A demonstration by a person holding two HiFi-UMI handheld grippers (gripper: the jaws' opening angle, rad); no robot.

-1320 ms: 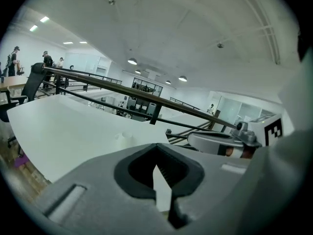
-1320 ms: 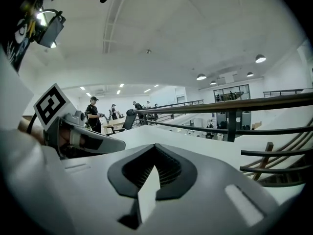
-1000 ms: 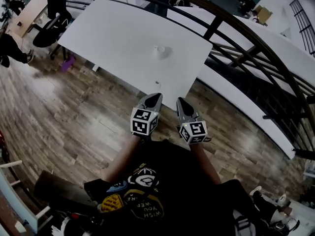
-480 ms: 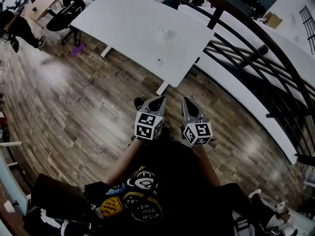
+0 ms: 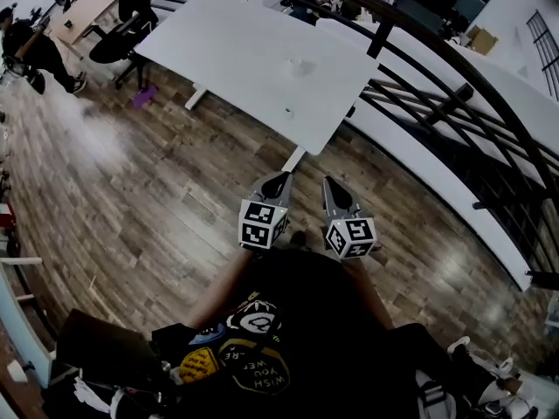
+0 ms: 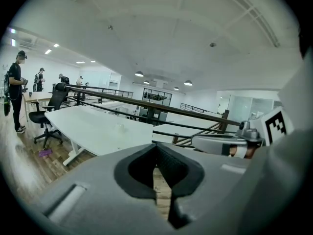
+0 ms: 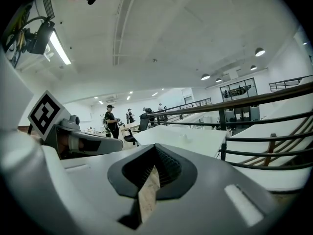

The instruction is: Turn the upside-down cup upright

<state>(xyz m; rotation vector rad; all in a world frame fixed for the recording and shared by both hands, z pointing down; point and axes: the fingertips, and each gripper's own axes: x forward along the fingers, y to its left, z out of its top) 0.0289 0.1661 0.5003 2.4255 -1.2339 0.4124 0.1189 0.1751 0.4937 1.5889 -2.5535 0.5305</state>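
Wood floor (image 5: pixel 157 199) | 1 table (image 5: pixel 236 51) | 1 cup (image 5: pixel 302 64) | L gripper (image 5: pixel 280 178), R gripper (image 5: pixel 329 183): closed, empty

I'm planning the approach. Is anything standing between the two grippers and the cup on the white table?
Nothing visible blocks it. The left gripper and right gripper hang shut over wood floor, short of the table. The cup stands alone mid-table; only a tiny speck lies near the front edge.
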